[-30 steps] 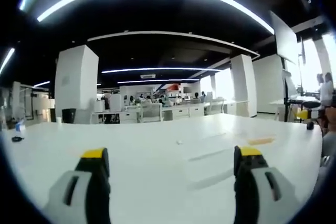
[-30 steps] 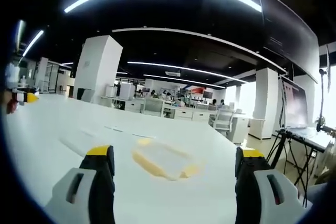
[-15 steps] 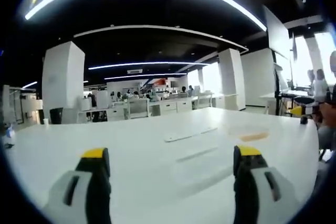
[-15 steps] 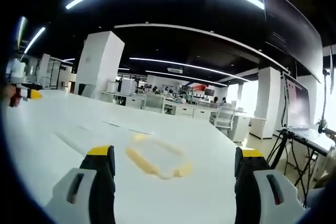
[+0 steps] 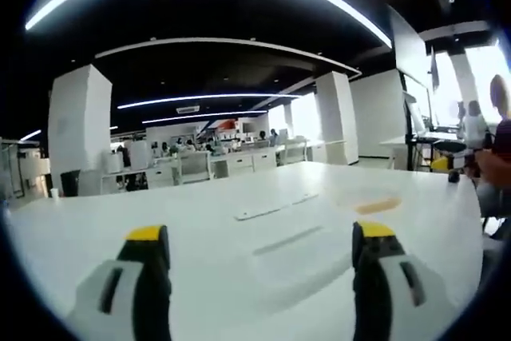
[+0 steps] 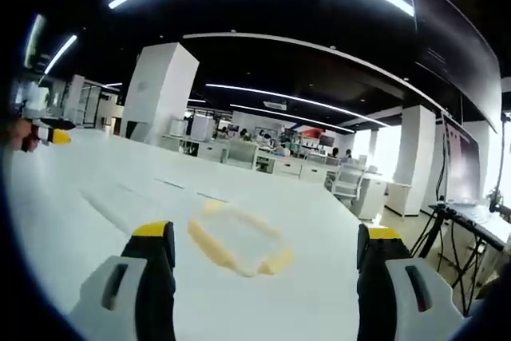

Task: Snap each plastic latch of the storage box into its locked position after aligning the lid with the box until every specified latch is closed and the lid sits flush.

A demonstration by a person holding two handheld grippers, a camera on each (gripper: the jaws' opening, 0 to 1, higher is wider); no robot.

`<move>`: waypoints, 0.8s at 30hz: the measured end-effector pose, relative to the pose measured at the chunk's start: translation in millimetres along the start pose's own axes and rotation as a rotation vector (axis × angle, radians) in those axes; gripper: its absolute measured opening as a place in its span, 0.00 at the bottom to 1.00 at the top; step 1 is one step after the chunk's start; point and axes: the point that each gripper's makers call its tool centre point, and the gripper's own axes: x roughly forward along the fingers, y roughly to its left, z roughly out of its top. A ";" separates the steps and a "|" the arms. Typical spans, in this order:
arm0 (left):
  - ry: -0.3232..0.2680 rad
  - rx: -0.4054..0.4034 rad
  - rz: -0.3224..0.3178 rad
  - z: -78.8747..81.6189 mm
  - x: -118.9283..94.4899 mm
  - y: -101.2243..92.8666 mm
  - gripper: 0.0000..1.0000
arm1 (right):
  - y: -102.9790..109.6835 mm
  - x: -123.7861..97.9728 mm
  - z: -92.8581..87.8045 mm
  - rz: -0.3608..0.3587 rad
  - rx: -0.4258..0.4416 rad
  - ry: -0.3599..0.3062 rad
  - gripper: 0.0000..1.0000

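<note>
Left gripper view: the left gripper [image 5: 254, 277] hovers low over a wide white surface [image 5: 200, 229], its two yellow-tipped fingers [image 5: 146, 239] spread apart and holding nothing. At about 2 o'clock, far off on the surface, lies a flat thing with a yellow edge, the lid [image 5: 377, 205] seen nearly edge-on. A thin white strip [image 5: 275, 205] lies at about 12 o'clock, well short of the office desks behind.

Right gripper view: the right gripper [image 6: 265, 277] also hangs over the surface, fingers [image 6: 152, 237] wide apart and empty. Just ahead, between 11 and 12 o'clock, lies the clear lid [image 6: 237, 239] with its yellow rim, flat on the surface. At 9 o'clock, at the far edge, a yellow-tipped gripper [image 6: 48, 135] shows. The box itself cannot be made out.

Judging from this, the task is at its start: nothing is gripped, no latch is touched. The next move likely calls for lowering the right gripper to the lid and closing the fingers on its rim, then carrying it to the box.
</note>
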 end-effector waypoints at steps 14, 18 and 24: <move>0.012 0.035 -0.117 7.0 37.3 -18.2 1.00 | -14.5 12.7 -7.4 0.014 -0.023 0.031 0.98; 0.024 0.058 -0.151 10.5 48.4 -23.9 1.00 | -20.7 17.1 -9.5 0.022 -0.042 0.046 0.98; 0.034 0.081 -0.188 15.4 62.4 -31.9 1.00 | -30.5 22.5 -10.8 0.029 -0.054 0.061 0.97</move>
